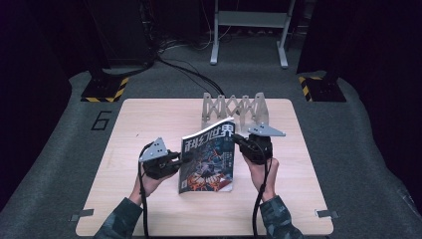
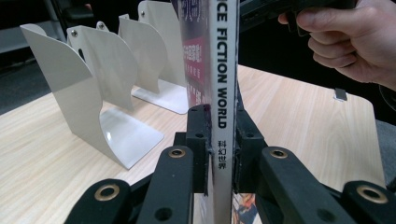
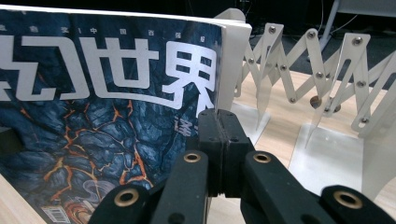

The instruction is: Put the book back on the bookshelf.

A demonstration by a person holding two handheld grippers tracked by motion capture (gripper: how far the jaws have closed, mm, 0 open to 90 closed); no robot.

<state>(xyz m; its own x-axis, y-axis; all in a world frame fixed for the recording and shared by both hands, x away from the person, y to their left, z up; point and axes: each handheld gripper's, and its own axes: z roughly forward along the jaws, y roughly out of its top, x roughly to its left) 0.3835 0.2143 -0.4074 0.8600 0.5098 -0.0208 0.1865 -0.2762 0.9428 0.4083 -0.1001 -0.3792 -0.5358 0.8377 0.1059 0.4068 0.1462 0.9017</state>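
From above, we are holding a science-fiction magazine [image 1: 208, 159] upright over the wooden table [image 1: 149, 209], just before the folding book rack [image 1: 234, 107]. In the left gripper view, our left gripper [image 2: 219, 140] is clamping its white spine. In the right gripper view, our right gripper [image 3: 218, 135] is pinching the dark lava-patterned cover's edge.

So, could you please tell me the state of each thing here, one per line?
magazine: closed, held upright, lower edge at the table
left gripper: shut on the magazine's spine
right gripper: shut on the magazine's open edge
folding book rack: stretched out, standing, no book in it
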